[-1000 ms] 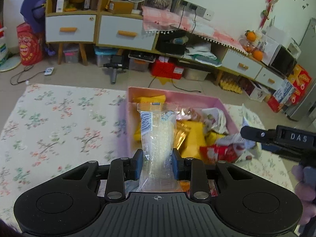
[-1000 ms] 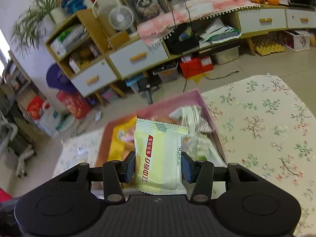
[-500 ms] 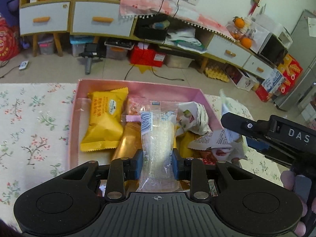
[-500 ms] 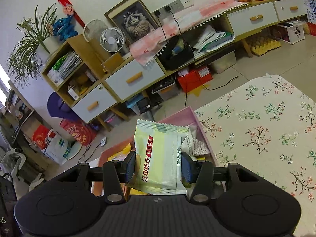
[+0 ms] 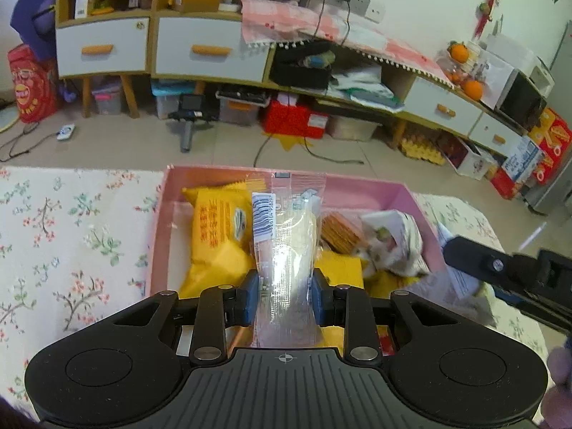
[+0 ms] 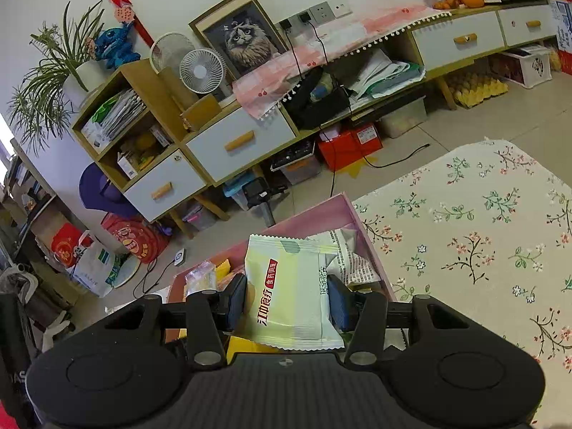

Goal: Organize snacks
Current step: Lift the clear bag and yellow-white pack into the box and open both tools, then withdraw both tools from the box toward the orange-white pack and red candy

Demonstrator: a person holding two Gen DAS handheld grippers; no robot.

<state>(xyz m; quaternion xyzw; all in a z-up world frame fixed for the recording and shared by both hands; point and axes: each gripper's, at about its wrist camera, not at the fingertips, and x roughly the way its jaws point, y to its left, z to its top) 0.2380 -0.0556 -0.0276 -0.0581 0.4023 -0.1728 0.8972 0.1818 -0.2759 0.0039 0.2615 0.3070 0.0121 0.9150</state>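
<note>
My left gripper (image 5: 285, 298) is shut on a clear packet of pale crackers (image 5: 286, 250) and holds it upright over the pink box (image 5: 371, 189). The box holds several snacks, among them a yellow packet (image 5: 218, 225) and a white striped packet (image 5: 393, 243). My right gripper (image 6: 287, 304) is shut on a pale green snack packet (image 6: 289, 286) above the right end of the pink box (image 6: 321, 211). The right gripper also shows at the right edge of the left wrist view (image 5: 507, 271).
The box sits on a floral tablecloth (image 5: 71, 236), which also spreads to the right in the right wrist view (image 6: 482, 221). Beyond the table edge are the tiled floor (image 5: 221, 150), a low cabinet with drawers (image 5: 193, 50) and storage boxes.
Both grippers keep their packets. The left gripper has drawn back a little and its view has tilted up. The right gripper has risen over the right end of the box.
</note>
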